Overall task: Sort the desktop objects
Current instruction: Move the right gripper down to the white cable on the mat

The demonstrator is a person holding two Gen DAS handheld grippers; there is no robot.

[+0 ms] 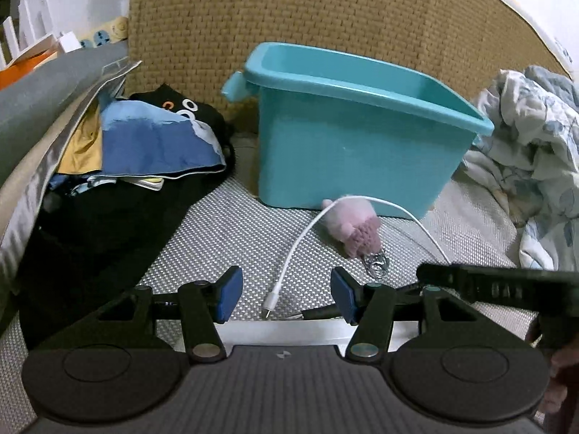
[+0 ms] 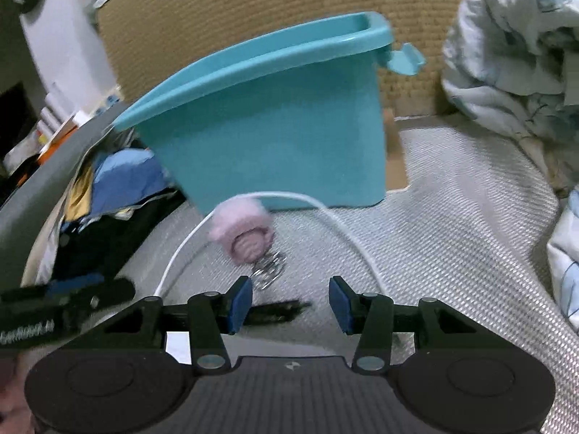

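Both jaws are wide open (holding nothing), because the pink toy (image 2: 240, 233) and white cable (image 1: 304, 242) wait by the blue bin (image 1: 347, 152).

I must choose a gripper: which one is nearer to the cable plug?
Left. The left gripper has the white cable's plug between its open fingers; the right gripper is beside it.

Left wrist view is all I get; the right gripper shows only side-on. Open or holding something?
Observer: Open. The right gripper has its blue pads wide apart, gripping nothing.
Operator: What's ahead of it?
Observer: The pink plush keychain, its metal spring just ahead of the fingertips.
Operator: Bin's other end?
Observer: The teal bin has a latch flap there too, sticking outward.
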